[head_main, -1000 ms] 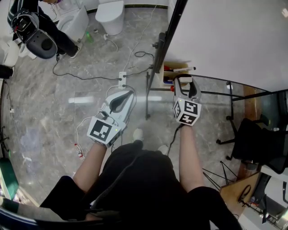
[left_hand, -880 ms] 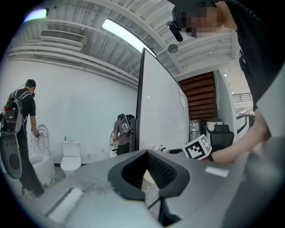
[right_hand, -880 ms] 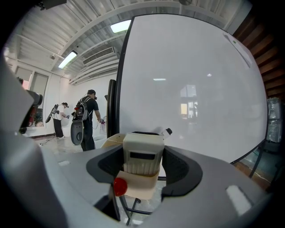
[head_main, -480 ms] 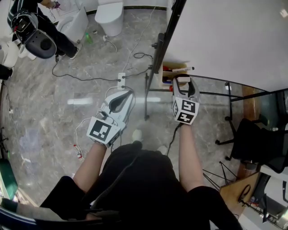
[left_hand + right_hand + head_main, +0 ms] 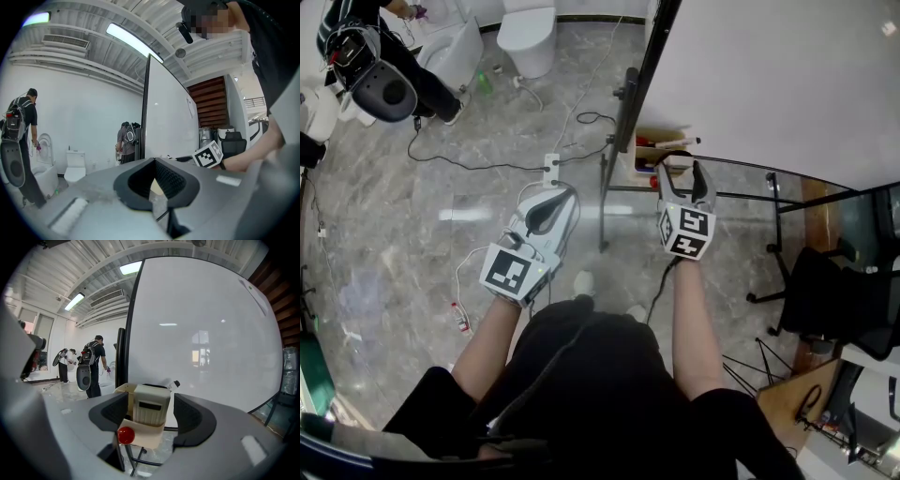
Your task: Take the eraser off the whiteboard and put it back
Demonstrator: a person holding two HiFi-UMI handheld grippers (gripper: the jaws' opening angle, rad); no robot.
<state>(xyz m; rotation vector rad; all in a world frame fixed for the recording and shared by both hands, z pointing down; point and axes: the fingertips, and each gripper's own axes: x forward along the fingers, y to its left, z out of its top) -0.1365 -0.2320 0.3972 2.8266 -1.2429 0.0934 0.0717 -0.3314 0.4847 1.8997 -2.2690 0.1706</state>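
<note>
Your right gripper is opening, its pads just clear of the eraser, which stands between them in the cardboard box below the whiteboard. If you withdraw crooked, a jaw could snag the eraser and tip it out. Your left gripper is closed and empty.

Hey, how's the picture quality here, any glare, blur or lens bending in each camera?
Head view: sharp, with a pale glare streak on the marble floor. Left gripper view: the ceiling light strip is blown out, corners vignetted black. Right gripper view: the whiteboard mirrors ceiling lights as soft patches, and its black frame bows from the wide-angle lens.
</note>
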